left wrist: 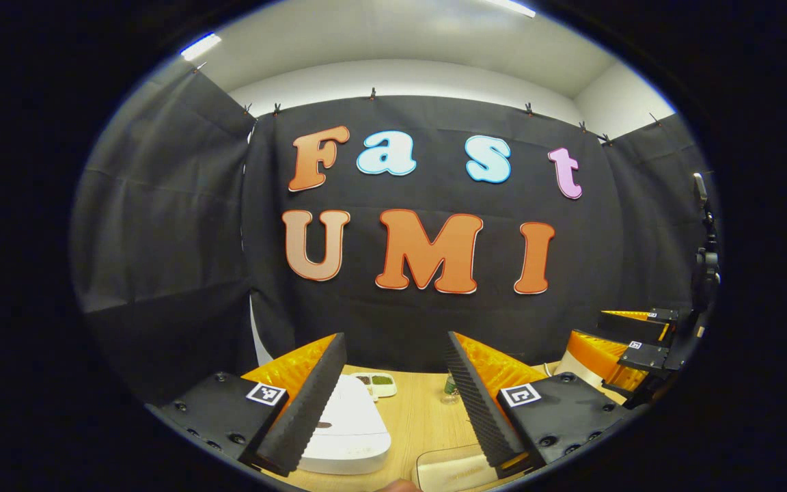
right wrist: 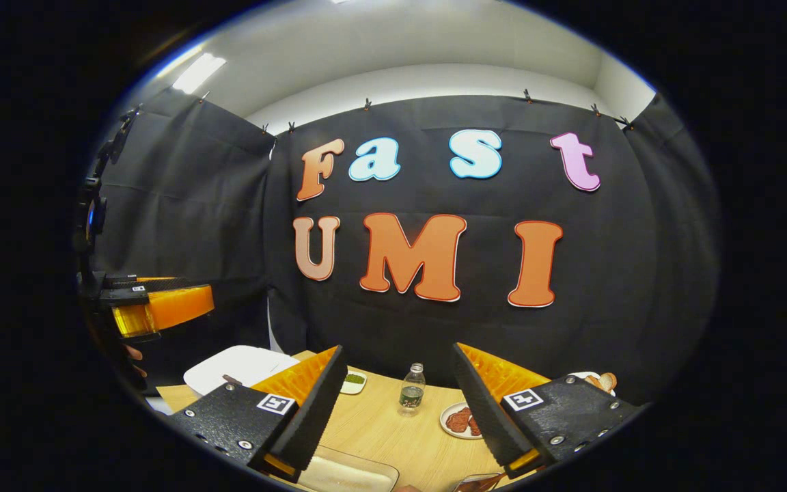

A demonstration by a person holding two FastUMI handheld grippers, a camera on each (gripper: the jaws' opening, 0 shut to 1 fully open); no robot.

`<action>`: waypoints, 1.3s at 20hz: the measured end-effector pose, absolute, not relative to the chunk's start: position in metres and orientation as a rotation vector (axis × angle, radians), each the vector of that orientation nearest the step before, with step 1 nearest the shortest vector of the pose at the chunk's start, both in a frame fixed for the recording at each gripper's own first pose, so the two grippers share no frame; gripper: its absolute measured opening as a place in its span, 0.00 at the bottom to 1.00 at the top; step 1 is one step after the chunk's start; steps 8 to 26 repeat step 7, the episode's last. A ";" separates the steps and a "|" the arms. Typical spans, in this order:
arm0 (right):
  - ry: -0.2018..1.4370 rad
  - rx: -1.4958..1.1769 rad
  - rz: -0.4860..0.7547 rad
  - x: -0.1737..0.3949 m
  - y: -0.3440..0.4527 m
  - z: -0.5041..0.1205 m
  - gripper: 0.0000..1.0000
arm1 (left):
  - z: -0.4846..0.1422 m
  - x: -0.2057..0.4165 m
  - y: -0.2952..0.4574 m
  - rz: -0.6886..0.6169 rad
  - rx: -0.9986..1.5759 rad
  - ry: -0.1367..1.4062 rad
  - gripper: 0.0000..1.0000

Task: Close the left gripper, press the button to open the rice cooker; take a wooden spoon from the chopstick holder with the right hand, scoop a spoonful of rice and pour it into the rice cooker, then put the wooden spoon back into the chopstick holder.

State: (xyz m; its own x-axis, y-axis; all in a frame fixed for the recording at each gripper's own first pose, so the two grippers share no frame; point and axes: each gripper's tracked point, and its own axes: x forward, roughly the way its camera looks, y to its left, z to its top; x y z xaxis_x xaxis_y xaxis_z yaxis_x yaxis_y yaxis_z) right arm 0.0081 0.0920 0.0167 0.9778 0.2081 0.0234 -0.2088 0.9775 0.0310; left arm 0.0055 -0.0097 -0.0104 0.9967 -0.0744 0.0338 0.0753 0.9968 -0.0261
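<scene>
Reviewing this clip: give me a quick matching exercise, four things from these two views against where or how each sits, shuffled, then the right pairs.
Things:
1. rice cooker
2. small bottle
3. plate of brown food
4. left gripper

Places or states:
A. on the table right of the bottle, beside the right gripper's right finger
B. fingers apart, held above the table
C. upright on the table by the black wall
D. white, lid shut, behind the left gripper's left finger

Pairs: 1-D, 2-C, 3-A, 4-B
</scene>
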 end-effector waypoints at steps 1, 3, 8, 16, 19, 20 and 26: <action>-0.020 0.034 0.202 0.009 0.089 0.017 1.00 | -0.010 0.004 -0.011 -0.074 -0.022 -0.039 0.98; -0.021 0.054 0.180 0.009 0.082 0.020 0.96 | -0.010 0.003 -0.012 -0.072 -0.020 -0.054 0.99; -0.026 0.083 0.149 0.008 0.073 0.024 0.96 | -0.015 0.001 -0.011 -0.069 -0.014 -0.045 0.99; -0.026 0.083 0.149 0.008 0.073 0.024 0.96 | -0.015 0.001 -0.011 -0.069 -0.014 -0.045 0.99; -0.026 0.083 0.149 0.008 0.073 0.024 0.96 | -0.015 0.001 -0.011 -0.069 -0.014 -0.045 0.99; -0.026 0.083 0.149 0.008 0.073 0.024 0.96 | -0.015 0.001 -0.011 -0.069 -0.014 -0.045 0.99; -0.026 0.083 0.149 0.008 0.073 0.024 0.96 | -0.015 0.001 -0.011 -0.069 -0.014 -0.045 0.99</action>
